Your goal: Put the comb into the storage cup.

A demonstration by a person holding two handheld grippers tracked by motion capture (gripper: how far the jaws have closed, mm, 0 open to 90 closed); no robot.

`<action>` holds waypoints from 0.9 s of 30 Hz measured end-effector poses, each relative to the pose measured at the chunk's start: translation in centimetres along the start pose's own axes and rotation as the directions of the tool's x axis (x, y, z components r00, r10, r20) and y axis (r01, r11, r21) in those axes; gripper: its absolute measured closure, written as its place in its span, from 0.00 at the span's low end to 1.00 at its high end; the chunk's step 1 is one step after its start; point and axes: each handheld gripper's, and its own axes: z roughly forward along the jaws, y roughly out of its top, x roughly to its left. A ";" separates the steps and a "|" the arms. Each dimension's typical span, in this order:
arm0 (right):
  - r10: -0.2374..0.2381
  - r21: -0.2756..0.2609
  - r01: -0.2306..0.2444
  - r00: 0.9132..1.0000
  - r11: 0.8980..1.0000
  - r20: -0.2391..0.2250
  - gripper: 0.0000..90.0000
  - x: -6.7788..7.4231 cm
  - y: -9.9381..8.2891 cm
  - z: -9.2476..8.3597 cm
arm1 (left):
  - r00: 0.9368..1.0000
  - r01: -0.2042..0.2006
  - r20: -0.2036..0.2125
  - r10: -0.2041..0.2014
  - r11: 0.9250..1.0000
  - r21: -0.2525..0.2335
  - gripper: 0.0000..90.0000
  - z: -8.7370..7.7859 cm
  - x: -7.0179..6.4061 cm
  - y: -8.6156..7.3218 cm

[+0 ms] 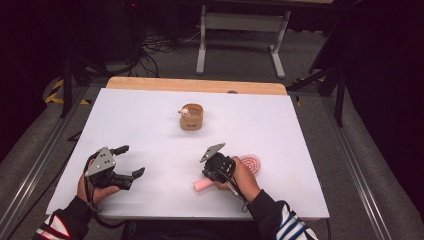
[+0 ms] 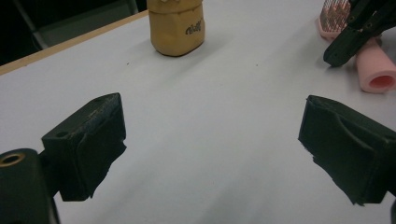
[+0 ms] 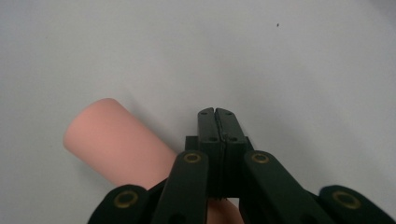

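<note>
Tan cup [image 1: 192, 117] with a small pale object inside; left gripper [image 1: 131, 161] fingers apart, right gripper [image 3: 216, 114] fingers together.

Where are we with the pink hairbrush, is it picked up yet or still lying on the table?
Nothing looks finished yet. The pink hairbrush lies on the white table, handle toward the person. The right hand-held gripper is shut with nothing between its jaws, sitting right over the handle. The left hand-held gripper waits open, apart. The grasp and any move, perhaps to the tan cup, are left.
</note>
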 end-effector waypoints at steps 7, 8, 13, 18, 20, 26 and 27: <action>0.017 -0.034 -0.017 1.000 0.999 -0.017 1.00 -0.2 -1.4 -0.5 | 1.000 -0.003 0.000 0.003 1.000 0.005 0.09 0.1 0.0 0.0; 0.012 -0.035 -0.012 1.000 0.999 -0.014 1.00 -0.3 -1.6 -0.6 | 1.000 -0.003 0.000 0.003 1.000 0.005 0.09 0.1 0.0 0.0; 0.001 -0.045 0.000 1.000 0.999 0.011 1.00 -0.1 -2.4 -1.0 | 1.000 0.002 -0.006 -0.002 1.000 0.002 0.10 0.1 0.0 0.0; 0.002 -0.047 -0.001 1.000 0.999 0.018 1.00 -0.1 -3.2 -1.6 | 1.000 -0.005 -0.002 0.005 1.000 0.013 0.10 0.2 -0.1 0.0; 0.004 -0.049 -0.002 1.000 0.999 0.029 1.00 -0.1 -3.7 -1.9 | 1.000 -0.006 -0.009 0.007 1.000 0.017 0.10 0.2 -0.1 0.0; 0.017 -0.059 -0.015 0.999 0.998 0.030 1.00 0.1 -5.1 -2.9 | 1.000 -0.010 -0.015 0.010 1.000 0.023 0.11 0.2 -0.1 0.0; 0.016 -0.059 -0.014 0.999 0.998 0.035 1.00 0.1 -5.4 -3.0 | 1.000 -0.011 -0.015 0.011 1.000 0.023 0.11 0.2 -0.1 0.0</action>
